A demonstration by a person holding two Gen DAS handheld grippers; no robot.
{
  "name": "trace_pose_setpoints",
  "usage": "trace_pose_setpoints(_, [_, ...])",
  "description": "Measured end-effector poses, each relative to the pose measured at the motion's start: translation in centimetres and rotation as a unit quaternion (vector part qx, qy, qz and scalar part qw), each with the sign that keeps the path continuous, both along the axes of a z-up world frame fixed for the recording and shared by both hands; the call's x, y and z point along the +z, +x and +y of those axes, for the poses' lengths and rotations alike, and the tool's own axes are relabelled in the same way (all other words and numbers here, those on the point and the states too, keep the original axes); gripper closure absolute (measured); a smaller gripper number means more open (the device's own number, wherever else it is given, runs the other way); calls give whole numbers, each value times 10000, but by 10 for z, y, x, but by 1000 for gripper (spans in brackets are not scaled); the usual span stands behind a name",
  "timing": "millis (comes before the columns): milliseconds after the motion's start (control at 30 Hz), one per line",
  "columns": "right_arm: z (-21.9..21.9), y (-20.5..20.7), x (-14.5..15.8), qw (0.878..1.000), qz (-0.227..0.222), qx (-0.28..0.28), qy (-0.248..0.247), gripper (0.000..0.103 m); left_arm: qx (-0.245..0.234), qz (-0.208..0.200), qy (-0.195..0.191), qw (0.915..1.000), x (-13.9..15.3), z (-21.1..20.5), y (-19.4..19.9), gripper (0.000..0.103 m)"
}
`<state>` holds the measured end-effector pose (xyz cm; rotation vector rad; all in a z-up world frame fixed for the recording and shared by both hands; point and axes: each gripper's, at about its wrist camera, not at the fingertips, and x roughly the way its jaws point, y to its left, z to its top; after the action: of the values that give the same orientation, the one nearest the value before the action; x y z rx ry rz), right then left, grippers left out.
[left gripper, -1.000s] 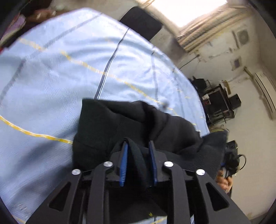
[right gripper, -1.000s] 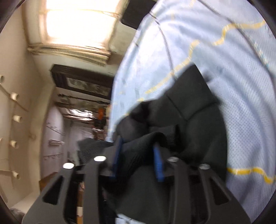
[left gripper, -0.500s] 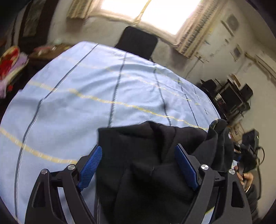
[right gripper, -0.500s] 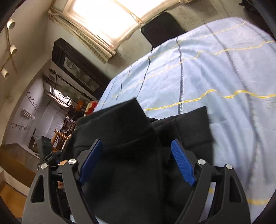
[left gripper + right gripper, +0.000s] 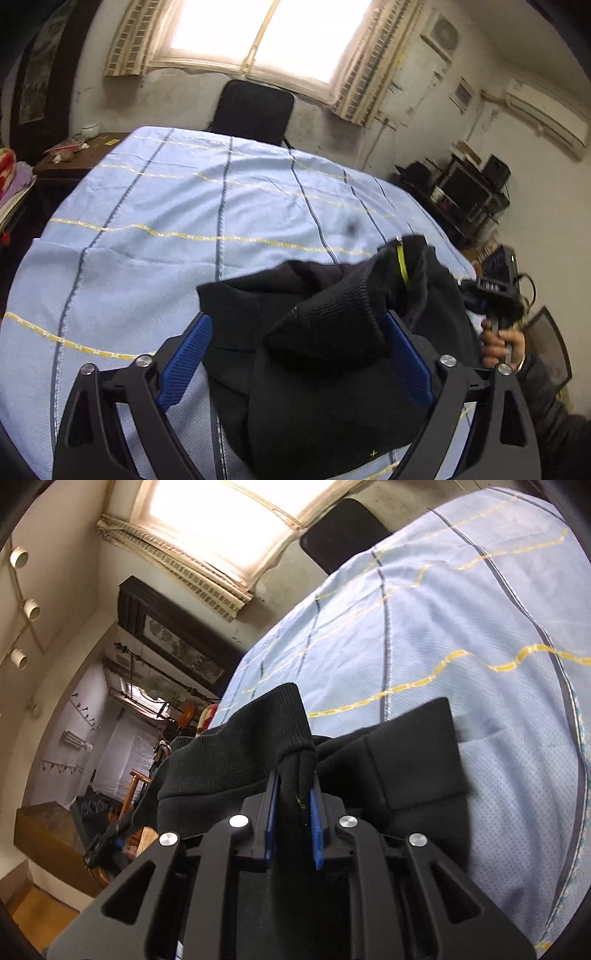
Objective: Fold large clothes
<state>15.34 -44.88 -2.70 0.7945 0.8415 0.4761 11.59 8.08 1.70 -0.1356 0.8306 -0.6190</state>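
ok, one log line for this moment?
left gripper: open, jaws just widened around black garment | right gripper: just closed, shut on garment fold | surface: blue striped sheet

The garment [image 5: 325,354] is black, with a thin yellow-green line near its ribbed edge. The bed sheet [image 5: 155,206] under it is pale blue, crossed by dark blue stripes and broken yellow lines (a loose check). Both grippers' pads [image 5: 271,812] are blue on black frames. The chair [image 5: 255,109] is black.
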Motion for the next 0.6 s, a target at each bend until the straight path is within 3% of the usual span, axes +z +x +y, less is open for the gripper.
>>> trace_pose_setpoints(33, [1,1,-1,10000,16,12,-28,85,-91,16,76,9999,-4,-6,2,7])
trace_pose_setpoints(100, [2,5,-3,10000,89,36,-6,65,-174,-3,294,9994,-13,-24,12,7])
trace_pose_setpoints(133, [1,5,-4,9999,91,29,77,45,-163,-21,352,9992,-15,-30,17,7])
trace_pose_setpoints(200, [0,4,-4,9998,31,-13,177,44,-13,-16,243,9997,-16,-32,28,7])
trace_pose_setpoints(233, [1,3,-4,9998,9,20,212,44,45,48,59,10000,-15,-29,32,7])
trace_pose_setpoints(267, [1,3,-5,9997,-11,44,257,51,62,103,-165,9998,-12,-25,33,7])
trace_pose_setpoints(300, [1,2,-6,9993,-43,141,354,61,79,106,-399,9991,-8,-19,32,7])
trace_pose_setpoints(333, [4,3,-7,9992,-28,201,350,80,102,39,-459,9989,-4,-15,29,7])
trace_pose_setpoints(500, [0,1,-7,9996,-23,43,267,89,225,-279,-418,9985,5,1,13,7])
trace_pose_setpoints(567, [-2,1,-7,9997,-2,-20,242,90,244,-215,-288,9991,-1,0,18,6])
trace_pose_setpoints(600, [-2,2,-8,9997,21,-23,245,90,169,-52,-50,9998,-11,-9,26,6])
